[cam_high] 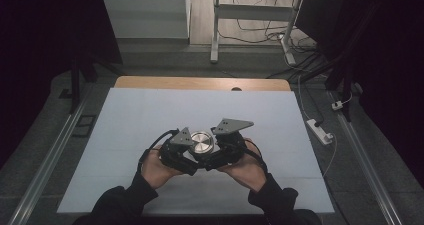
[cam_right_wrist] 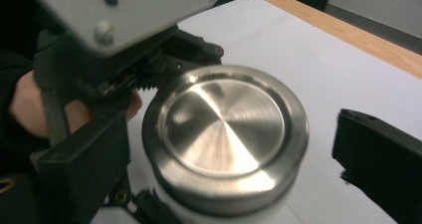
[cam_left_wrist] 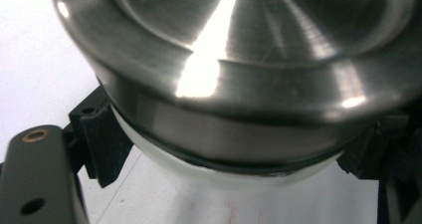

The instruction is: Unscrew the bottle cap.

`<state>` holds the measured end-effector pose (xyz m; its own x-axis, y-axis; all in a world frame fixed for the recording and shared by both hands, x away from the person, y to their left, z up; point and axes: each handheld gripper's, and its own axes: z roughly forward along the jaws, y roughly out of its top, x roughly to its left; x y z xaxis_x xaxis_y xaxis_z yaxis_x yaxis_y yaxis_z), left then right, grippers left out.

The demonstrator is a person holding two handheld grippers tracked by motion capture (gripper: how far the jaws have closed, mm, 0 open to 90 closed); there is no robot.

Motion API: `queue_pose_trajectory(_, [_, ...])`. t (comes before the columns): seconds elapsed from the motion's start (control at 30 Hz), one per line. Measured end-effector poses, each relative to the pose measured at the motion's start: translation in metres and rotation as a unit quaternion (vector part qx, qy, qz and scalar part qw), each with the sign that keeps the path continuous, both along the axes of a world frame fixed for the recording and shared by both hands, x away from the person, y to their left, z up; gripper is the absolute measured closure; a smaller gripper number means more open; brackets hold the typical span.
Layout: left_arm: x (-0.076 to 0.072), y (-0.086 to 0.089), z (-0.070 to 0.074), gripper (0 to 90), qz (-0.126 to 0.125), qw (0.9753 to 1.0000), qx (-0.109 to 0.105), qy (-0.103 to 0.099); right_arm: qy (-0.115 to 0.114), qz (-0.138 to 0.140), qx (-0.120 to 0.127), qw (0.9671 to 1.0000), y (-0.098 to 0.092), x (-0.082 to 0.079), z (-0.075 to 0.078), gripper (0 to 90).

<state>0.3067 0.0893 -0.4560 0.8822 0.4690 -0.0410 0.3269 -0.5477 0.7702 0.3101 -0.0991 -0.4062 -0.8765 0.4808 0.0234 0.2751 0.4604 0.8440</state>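
Observation:
A round container with a brushed steel lid [cam_high: 201, 142] and a white body [cam_left_wrist: 234, 176] sits at the middle of the white-covered table [cam_high: 150, 110]. My left gripper [cam_high: 189, 157] comes at it from the left. In the left gripper view its ribbed black pads [cam_left_wrist: 102, 134] press on the white body just under the lid, so the left gripper [cam_left_wrist: 234, 144] is shut on the container. My right gripper [cam_high: 216, 152] comes from the right. In the right gripper view the right gripper [cam_right_wrist: 231, 164] straddles the lid [cam_right_wrist: 224, 129], open, with a gap at one jaw.
The table's wooden far edge [cam_high: 200, 83] shows beyond the white sheet. A white power strip [cam_high: 320, 131] and cables lie on the floor at the right. Metal rails run along both sides. The left gripper's grey plate [cam_right_wrist: 114, 10] looms close in the right gripper view.

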Motion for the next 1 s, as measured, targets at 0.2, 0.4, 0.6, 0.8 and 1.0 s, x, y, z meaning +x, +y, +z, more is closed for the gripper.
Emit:
queue_pose_trajectory(0.2, [0.000, 0.000, 0.000, 15.6, 0.000, 1.0000, 0.000, 0.002, -0.012, 0.000, -0.011, 0.9999, 0.009, 0.000, 0.000, 18.0])
queue_pose_trajectory(0.4, [0.001, 0.002, 0.000, 15.6, -0.028, 0.9996, -0.001, 0.006, -0.018, 0.040, -0.016, 0.9989, 0.007, 0.002, 0.002, 19.3])
queue_pose_trajectory(0.6, [-0.001, 0.003, 0.003, 15.6, -0.069, 0.9975, -0.016, 0.009, 0.003, 0.130, 0.004, 0.9915, -0.003, 0.014, 0.005, 19.3])
queue_pose_trajectory(0.8, [-0.002, 0.003, 0.005, 15.6, -0.089, 0.9957, -0.022, 0.008, 0.023, 0.231, 0.056, 0.9712, -0.014, 0.030, -0.001, 17.8])
queue_pose_trajectory(1.0, [-0.001, 0.006, 0.006, 15.6, -0.039, 0.9992, -0.007, -0.004, 0.023, 0.141, 0.043, 0.9888, -0.015, 0.025, 0.008, 0.0])
